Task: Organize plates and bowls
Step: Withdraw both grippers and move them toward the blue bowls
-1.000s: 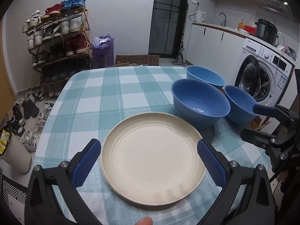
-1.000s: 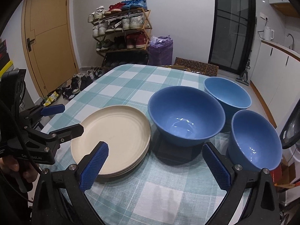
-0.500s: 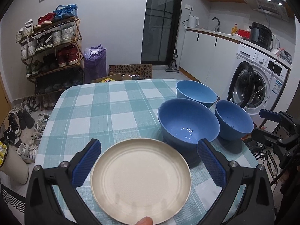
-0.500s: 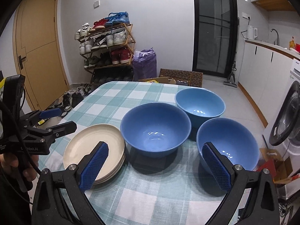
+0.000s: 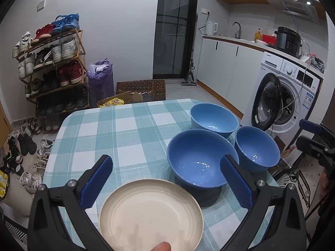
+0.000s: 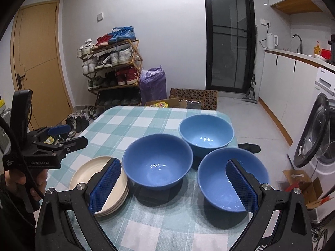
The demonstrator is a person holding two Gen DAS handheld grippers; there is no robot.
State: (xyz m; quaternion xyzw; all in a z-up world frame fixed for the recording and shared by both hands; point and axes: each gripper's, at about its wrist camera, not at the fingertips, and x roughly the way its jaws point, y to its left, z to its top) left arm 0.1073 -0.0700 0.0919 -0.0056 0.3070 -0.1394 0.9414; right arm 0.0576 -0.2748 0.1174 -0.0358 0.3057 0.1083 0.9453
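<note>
A stack of cream plates lies at the near left of the checked table. Three blue bowls stand to its right: a large middle bowl, a far lighter bowl and a right bowl. My left gripper is open and empty, raised above the plates. My right gripper is open and empty, raised over the near table edge between the middle and right bowls.
A shoe rack, a purple bag and cardboard boxes stand beyond the table. A washing machine and kitchen counter are on the right. A wooden door is at the left.
Both grippers have pulled back and risen from the table, so the plates and bowls look smaller and lower. Both stay open. The dishes have not moved.
</note>
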